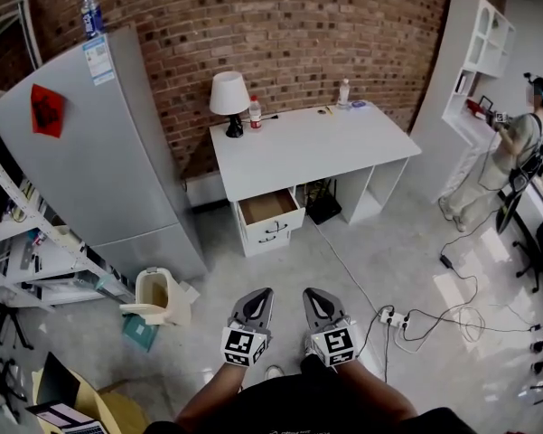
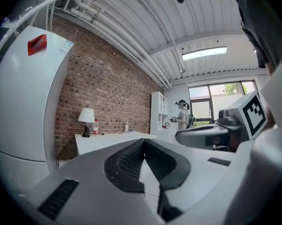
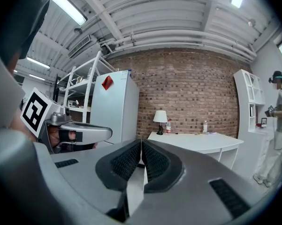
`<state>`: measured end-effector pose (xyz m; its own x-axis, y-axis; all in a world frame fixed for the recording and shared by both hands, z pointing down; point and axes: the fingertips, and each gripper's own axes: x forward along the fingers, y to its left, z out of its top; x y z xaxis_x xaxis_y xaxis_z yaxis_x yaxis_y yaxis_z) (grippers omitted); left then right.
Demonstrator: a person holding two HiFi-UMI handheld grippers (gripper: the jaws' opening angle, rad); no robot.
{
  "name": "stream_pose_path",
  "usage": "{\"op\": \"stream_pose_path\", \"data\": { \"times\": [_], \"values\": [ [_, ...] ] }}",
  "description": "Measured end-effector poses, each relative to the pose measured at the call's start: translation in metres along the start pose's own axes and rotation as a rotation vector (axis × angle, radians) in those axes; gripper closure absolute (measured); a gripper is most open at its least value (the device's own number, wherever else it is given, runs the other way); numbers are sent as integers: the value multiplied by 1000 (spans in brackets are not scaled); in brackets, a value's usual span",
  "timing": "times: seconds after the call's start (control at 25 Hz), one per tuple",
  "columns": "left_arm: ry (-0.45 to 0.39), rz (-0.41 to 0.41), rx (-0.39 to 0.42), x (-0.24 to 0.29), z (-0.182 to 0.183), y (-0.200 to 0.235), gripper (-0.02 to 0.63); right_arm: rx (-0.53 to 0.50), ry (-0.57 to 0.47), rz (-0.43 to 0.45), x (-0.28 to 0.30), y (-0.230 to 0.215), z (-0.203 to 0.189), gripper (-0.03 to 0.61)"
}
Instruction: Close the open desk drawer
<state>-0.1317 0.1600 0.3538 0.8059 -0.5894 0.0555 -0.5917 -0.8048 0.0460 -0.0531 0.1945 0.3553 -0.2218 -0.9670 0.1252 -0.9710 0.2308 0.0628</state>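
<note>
Drawer (image 1: 269,208) first: it sticks out of the front of the white bench (image 1: 316,143), under the end of the bench where the lamp (image 1: 229,96) stands. It is the top drawer there, and I can see its brown inside, so it is not pushed in yet.

I am standing on the floor well apart from the bench, facing it. I think this is only the walking-up part (no pushing has begun).

My left claw (image 1: 256,298) and my right claw (image 1: 316,298) are low and close to my body. They sit side by side and both point toward the bench. The left claw is pinched all the way together with nothing in it. The right claw is the same, squeezed together and holding nothing.

Next, I think I must walk up to the bench. Then I put one claw flat on the drawer's front and push it straight into the bench (a pinched claw is fine for pushing). The cords (image 1: 407,316) on the floor in front of the bench could trip me.
</note>
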Motion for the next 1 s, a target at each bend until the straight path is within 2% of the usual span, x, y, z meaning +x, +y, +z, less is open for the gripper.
{"op": "stream_pose_path", "data": {
  "times": [0.36, 0.6, 0.88, 1.0],
  "values": [
    [12, 66, 15, 34, -3, 23, 606, 40, -34, 8, 37, -38, 2, 549],
    [9, 149, 28, 75, 5, 40, 606, 43, -26, 62, 69, -74, -1, 549],
    [28, 195, 25, 135, 5, 49, 606, 95, -24, 107, 109, -136, -10, 549],
    [63, 190, 17, 157, -1, 53, 606, 92, -5, 120, 127, -159, -17, 549]
  ]
}}
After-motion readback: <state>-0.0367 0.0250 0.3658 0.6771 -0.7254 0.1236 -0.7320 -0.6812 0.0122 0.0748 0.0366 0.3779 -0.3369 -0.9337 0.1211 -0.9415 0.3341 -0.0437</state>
